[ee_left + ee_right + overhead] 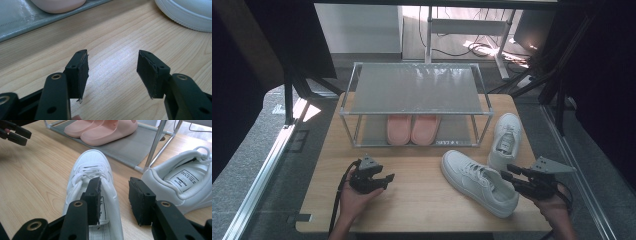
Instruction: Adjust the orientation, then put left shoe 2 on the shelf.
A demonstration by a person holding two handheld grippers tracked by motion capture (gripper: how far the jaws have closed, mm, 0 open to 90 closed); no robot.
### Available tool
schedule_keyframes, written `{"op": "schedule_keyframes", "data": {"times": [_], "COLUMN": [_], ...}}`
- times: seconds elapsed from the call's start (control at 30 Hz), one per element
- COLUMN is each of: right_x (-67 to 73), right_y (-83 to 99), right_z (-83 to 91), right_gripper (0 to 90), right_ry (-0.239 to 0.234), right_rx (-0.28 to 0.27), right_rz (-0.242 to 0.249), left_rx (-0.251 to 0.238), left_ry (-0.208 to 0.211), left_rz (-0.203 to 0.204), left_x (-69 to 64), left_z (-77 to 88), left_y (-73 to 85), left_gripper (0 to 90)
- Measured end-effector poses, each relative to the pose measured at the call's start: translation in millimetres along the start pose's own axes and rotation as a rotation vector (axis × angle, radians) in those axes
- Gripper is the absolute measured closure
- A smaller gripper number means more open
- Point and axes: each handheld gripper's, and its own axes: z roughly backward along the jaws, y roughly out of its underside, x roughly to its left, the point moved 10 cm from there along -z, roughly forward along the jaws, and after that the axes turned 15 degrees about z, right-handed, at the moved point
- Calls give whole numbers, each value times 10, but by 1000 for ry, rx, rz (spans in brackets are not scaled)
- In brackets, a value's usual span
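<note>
Both grippers open, white sneakers sitting loose on the table

Right gripper (511, 179) hangs by the table's right edge, jaws apart over the heel of the near sneaker (479, 182), not pinching it. Left gripper (384, 181) sits low near the front-left, palm under it, jaws spread over bare wood. Second sneaker (506, 140) stands just beside the rack's (416, 90) right leg, touching the first. Pink slippers (413, 129) are on the rack's bottom shelf. Table (422, 200) is light wood with lots of bare space in the front middle; grey floor all around.
</note>
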Motion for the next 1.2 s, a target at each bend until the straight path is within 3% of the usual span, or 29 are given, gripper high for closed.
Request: {"op": "schedule_keyframes", "data": {"times": [0.47,0.77,1.2], "right_x": [11,43,54], "right_y": [-40,-63,76], "right_z": [-17,-149,-335], "right_gripper": [598,576,556], "right_ry": [-10,-50,-86], "right_rx": [23,98,216], "right_rz": [17,53,81], "left_rx": [0,5,13], "left_ry": [6,9,11], "left_rz": [-3,-5,-12], "left_x": [-21,-30,-30], "left_z": [5,-2,-2], "left_y": [4,11,20], "left_gripper": [435,435,435]}}
